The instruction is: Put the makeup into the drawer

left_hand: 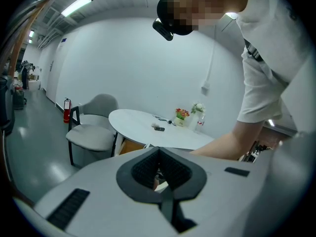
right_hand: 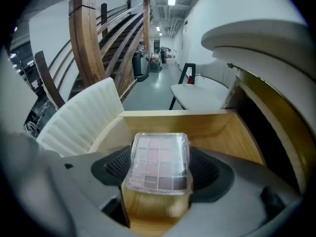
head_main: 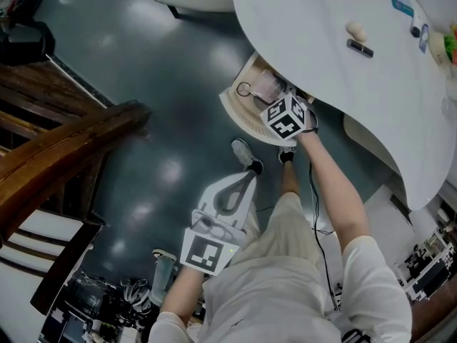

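In the centre of the right gripper view, the makeup palette (right_hand: 157,162) sits pinched between the dark pads of the right gripper (right_hand: 157,174), whose jaws are closed against its two sides. It is a flat case with a clear lid over a grid of pink, mauve and brownish pans. It hangs over the open drawer (right_hand: 224,127), a bare wooden box with a ribbed white front at the left; whether it touches the floor is unclear. In the head view the drawer juts from under the white table (head_main: 335,77), and the marker cube (head_main: 285,116) covers most of the palette. The lid's print is too blurred to read. Lower down, the left gripper (left_hand: 159,168) has its tips together on nothing.
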